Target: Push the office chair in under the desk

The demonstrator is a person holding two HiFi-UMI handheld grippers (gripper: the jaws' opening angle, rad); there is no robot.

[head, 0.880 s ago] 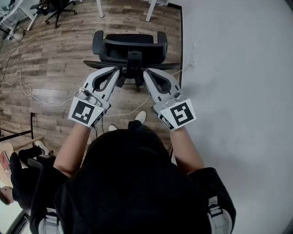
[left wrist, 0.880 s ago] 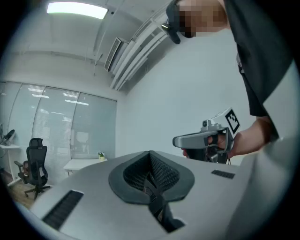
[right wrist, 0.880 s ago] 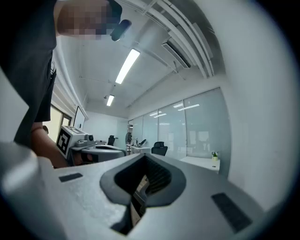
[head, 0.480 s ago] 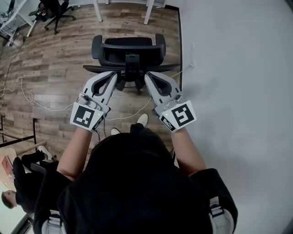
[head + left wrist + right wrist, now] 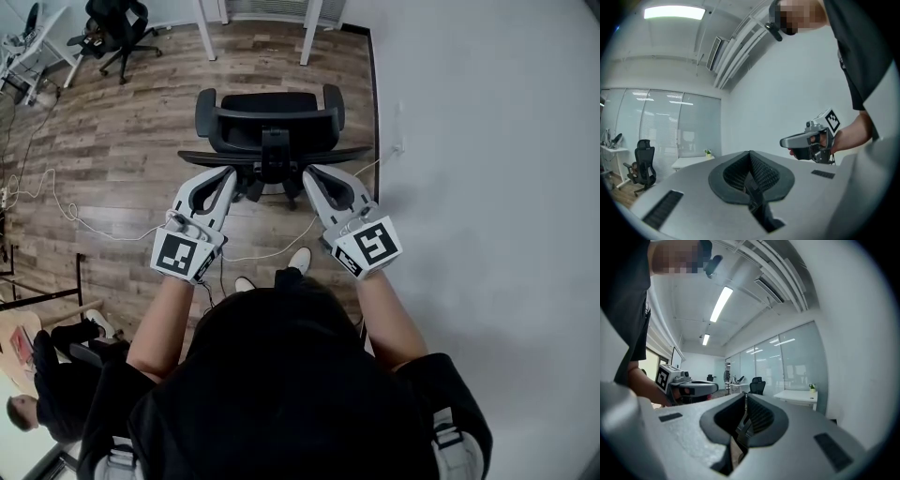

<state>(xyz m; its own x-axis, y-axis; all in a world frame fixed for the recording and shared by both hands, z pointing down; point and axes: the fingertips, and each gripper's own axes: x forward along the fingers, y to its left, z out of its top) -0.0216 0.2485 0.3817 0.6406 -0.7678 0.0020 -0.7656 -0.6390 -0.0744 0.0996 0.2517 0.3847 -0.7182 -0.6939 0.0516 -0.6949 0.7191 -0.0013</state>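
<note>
Behind the black padded office chair (image 5: 267, 117), the grey left gripper (image 5: 231, 172) and right gripper (image 5: 308, 172) are sitting at its backrest, both shut tight and empty, seemingly as blunt pushers. It is standing short of the white desk legs (image 5: 309, 23).

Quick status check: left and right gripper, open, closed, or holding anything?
Left gripper: closed, nothing between its jaws.
Right gripper: closed, nothing between its jaws.
</note>
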